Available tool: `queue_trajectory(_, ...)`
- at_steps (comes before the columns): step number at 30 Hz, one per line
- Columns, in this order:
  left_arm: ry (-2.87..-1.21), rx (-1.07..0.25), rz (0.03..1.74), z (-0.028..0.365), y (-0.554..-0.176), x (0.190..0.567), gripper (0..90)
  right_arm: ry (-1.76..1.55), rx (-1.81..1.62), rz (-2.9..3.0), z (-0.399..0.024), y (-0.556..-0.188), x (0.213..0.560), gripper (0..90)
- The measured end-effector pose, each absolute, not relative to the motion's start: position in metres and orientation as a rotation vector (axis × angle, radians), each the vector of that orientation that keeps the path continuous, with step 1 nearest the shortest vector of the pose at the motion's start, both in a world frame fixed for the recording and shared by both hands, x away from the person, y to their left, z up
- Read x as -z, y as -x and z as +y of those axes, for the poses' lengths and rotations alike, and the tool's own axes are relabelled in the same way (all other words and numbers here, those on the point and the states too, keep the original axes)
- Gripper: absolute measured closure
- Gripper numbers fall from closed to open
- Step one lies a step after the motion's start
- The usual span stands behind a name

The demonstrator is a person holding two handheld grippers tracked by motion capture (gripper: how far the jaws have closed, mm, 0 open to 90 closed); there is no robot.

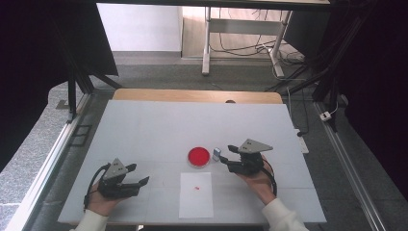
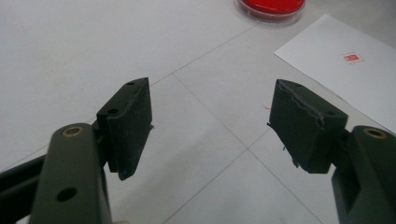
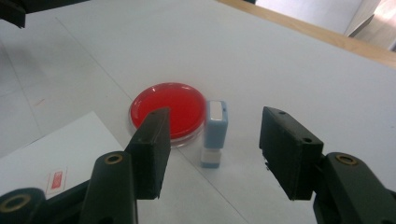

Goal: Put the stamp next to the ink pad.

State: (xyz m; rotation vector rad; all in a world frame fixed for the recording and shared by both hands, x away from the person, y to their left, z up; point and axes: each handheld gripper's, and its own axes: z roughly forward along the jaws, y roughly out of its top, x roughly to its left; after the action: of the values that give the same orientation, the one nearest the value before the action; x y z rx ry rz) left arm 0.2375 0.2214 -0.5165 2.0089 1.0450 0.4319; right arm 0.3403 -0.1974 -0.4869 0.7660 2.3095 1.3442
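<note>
My right gripper (image 3: 212, 154) stands open, nothing between its jaws; just beyond them the small blue stamp (image 3: 215, 133) stands upright on the table (image 1: 144, 125), beside the red ink dish (image 3: 169, 109). I judge it light, rigid and top-heavy: take it across its flat sides. My left gripper (image 2: 210, 126) rests open.
</note>
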Motion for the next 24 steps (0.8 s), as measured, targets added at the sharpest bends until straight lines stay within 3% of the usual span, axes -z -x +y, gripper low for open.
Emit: queue_trajectory(24,-2.032,-0.444,1.022,0.215,-0.237,0.518,30.3,-0.864,-1.307,2.228,-0.299,-0.294,0.508,42.4)
